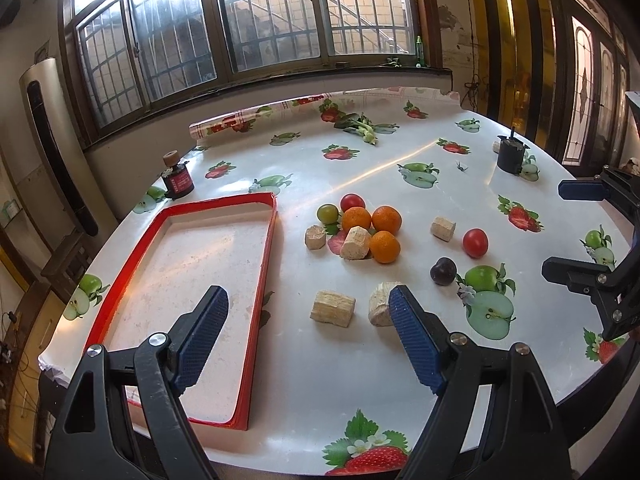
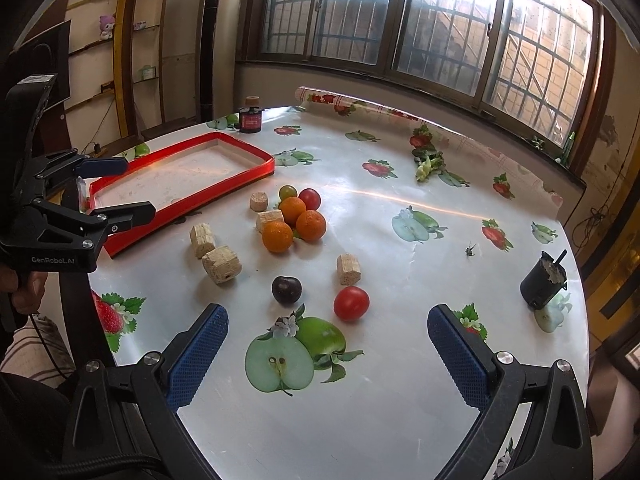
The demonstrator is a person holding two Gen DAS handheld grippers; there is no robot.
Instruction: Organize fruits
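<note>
Your left gripper (image 1: 308, 312) hangs over the near edge of the table (image 1: 360, 380) with its jaws wide and nothing between them. One blue pad sits over the red tray (image 1: 264, 280) and the other sits over a pale wood block (image 1: 382, 305). Your right gripper (image 2: 328, 336) also has its jaws wide and holds nothing; it floats above the picture of a cut green apple on the table cloth. The tray has nothing in it, and it lies on the left side of the table, apart from the fruit. The fruit is all out on the table. Three oranges (image 1: 386, 220) sit bunched up in the middle, touching each other. A red tomato (image 1: 352, 202) and a green tomato (image 1: 327, 213) sit just behind them. Another red tomato (image 2: 351, 303) sits alone, near your right gripper, and a dark plum (image 2: 286, 290) sits just beside it. More wood blocks lie mixed in with the fruit, one (image 1: 354, 242) touching the oranges and one (image 2: 348, 269) just behind the lone tomato. Far back on the table you can see a little dark jar with a red label (image 1: 178, 178), some green leafy stems (image 1: 362, 127) and a black cup (image 2: 543, 282) with a stick in it. In the right wrist view you can see your hand (image 2: 28, 290) holding the left gripper's handle.
</note>
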